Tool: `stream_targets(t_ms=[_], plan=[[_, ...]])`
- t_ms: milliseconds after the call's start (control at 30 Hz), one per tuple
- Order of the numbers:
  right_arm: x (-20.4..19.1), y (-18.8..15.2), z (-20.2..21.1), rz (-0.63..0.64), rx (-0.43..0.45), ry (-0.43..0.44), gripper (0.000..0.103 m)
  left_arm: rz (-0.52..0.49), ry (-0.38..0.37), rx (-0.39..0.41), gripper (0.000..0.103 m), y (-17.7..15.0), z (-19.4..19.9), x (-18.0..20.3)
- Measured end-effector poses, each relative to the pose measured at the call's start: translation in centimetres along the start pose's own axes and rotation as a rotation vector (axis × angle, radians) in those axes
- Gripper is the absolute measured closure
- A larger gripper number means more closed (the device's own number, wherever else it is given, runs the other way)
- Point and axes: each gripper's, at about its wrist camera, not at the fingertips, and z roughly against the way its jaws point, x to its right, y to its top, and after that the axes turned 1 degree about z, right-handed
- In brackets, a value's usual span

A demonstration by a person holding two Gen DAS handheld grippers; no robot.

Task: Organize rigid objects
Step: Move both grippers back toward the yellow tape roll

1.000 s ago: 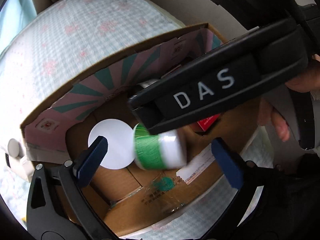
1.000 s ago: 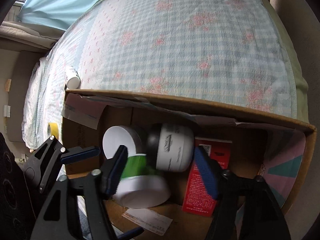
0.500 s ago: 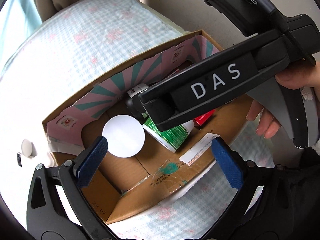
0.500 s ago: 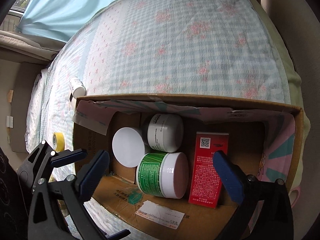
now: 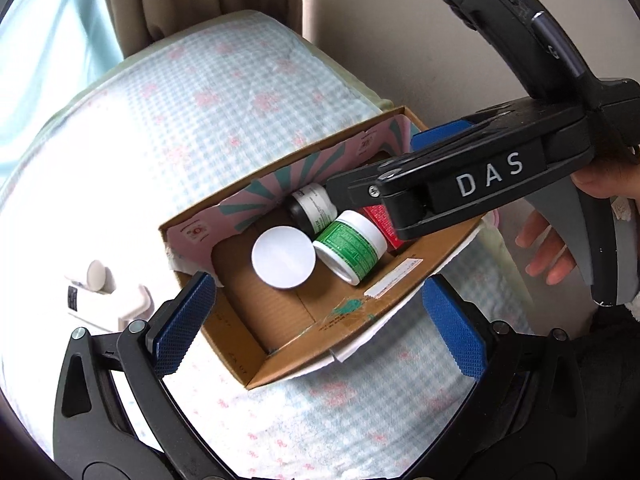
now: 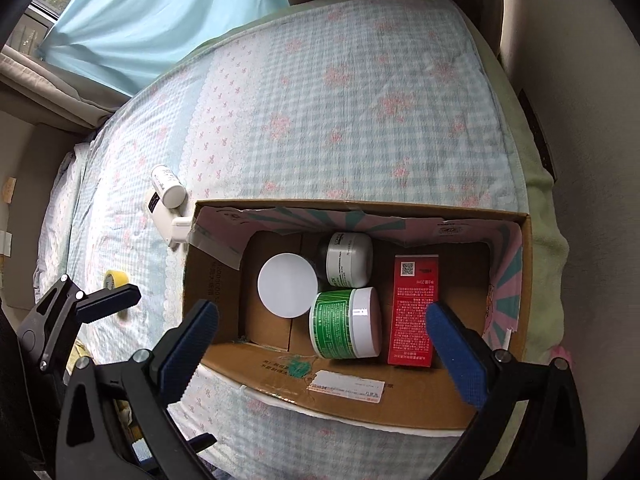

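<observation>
Right wrist view, bed left of box: a white tube (image 6: 168, 191), a white block (image 6: 165, 216) and a yellow tape roll (image 6: 116, 282) are seen outside the cardboard box (image 6: 420, 396).
Box, left to right: white-lidded jar (image 6: 287, 290), grey jar (image 6: 349, 259), green jar (image 6: 345, 329) on its side, red carton (image 6: 414, 310).
Left gripper (image 5: 316, 328): spread wide, nothing held, above the box.
Right gripper (image 6: 326, 344): spread wide, nothing held.
Risk: the green jar could roll if the box is knocked.
Hidden: part of the red carton is covered in the left view; labels cannot be read.
</observation>
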Motion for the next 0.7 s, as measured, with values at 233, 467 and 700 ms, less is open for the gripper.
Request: stream_targets(t_ms=[233, 467, 700], plan=[[-5.7, 0.8, 4.3, 0.067, 0.102, -0.098, 0.0, 0.045, 0.041, 0.034, 0.0, -2.2, 6.4, -3.0], [-13.3, 1.1, 6.9, 0.139, 0.166, -0.16, 0.0, 0.162, 0.169, 0.115, 0.0, -7.0, 13.3, -8.6], [-22.0, -0.5, 6.0, 0.229, 0.211, -0.17, 0.0, 0.266, 0.261, 0.147, 0.0, -13.9, 17.9, -16.0]])
